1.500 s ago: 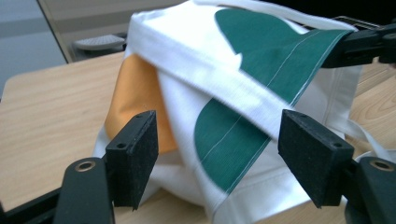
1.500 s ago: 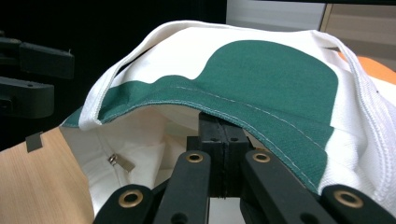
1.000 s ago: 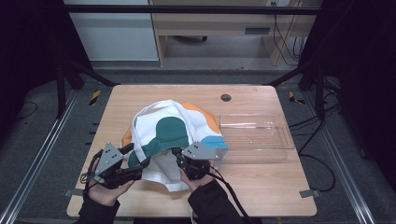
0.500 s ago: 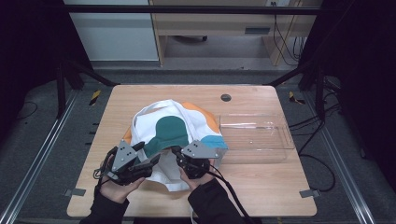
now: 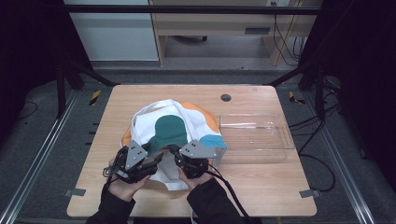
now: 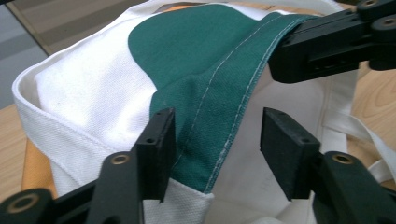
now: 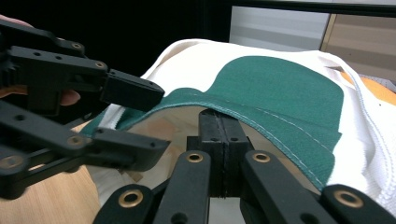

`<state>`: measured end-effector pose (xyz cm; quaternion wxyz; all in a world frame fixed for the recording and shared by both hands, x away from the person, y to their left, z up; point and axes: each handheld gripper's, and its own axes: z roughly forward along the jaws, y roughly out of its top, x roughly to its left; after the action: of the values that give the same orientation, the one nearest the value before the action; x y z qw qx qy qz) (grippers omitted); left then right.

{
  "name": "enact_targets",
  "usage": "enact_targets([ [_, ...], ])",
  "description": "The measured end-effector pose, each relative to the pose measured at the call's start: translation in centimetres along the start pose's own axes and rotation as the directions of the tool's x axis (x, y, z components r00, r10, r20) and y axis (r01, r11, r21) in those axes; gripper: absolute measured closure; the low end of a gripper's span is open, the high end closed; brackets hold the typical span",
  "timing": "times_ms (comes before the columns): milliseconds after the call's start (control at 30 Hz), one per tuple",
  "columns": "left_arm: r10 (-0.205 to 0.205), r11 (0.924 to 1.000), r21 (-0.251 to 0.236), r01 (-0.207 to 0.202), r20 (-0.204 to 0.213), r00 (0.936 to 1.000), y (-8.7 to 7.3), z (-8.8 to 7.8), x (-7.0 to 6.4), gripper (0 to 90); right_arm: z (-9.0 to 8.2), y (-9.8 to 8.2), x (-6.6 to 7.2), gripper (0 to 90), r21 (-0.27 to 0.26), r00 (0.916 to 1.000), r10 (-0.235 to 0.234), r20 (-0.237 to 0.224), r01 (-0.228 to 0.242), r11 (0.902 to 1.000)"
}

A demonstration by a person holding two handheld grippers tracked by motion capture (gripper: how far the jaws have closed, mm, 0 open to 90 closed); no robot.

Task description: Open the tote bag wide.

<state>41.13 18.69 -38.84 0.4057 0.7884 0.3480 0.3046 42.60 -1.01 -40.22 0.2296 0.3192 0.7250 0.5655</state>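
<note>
On a wooden tabletop [image 5: 261,186] lies a canvas bag [image 5: 159,116]; the right claw [image 7: 218,123] stays clenched on its green hem [image 6: 219,112], lifting it so the left claw [image 6: 215,140], just closing, can grasp alongside.

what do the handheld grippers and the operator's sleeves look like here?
Both the left gripper and the right gripper are black linkage frames with brass-coloured pivot pins, blocky black pads and a grey three-cornered top plate each. A black cable trails from the right one. Sleeves are black.
</note>
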Motion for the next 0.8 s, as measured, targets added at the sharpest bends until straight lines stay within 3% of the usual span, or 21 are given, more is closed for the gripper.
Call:
enact_targets([
  [100,-0.006,0.9999,0.014,0.006,-0.03,0.9995,0.0,0.2,-0.1,57.8,-0.1,0.0,0.0,90.0,-0.003,1.0,-0.004,-0.008,0.004,1.0],
  [233,-0.061,0.998,0.017,0.062,-0.02,0.9979,-0.1,0.4,0.2,66.4,-0.2,0.0,0.1,90.0,-0.002,0.9999,-0.001,-0.013,0.001,1.0],
  [433,-0.088,0.9957,0.026,0.089,-0.042,0.9952,-0.4,0.6,0.5,84.9,-0.4,-0.1,0.3,90.0,-0.006,0.9996,-0.009,-0.028,0.008,0.9999],
  [633,-0.13,0.9915,0.003,0.13,-0.029,0.9911,-0.3,0.3,0.9,87.7,-0.9,-1.3,0.2,90.0,0.025,0.9984,-0.019,-0.053,0.02,0.9995],
  [800,-0.149,0.9888,-0.011,0.148,-0.019,0.9887,-0.3,0.2,1.1,87.6,-0.8,-3.4,-0.2,90.0,0.09,0.9996,-0.002,-0.029,0.004,0.9959],
])
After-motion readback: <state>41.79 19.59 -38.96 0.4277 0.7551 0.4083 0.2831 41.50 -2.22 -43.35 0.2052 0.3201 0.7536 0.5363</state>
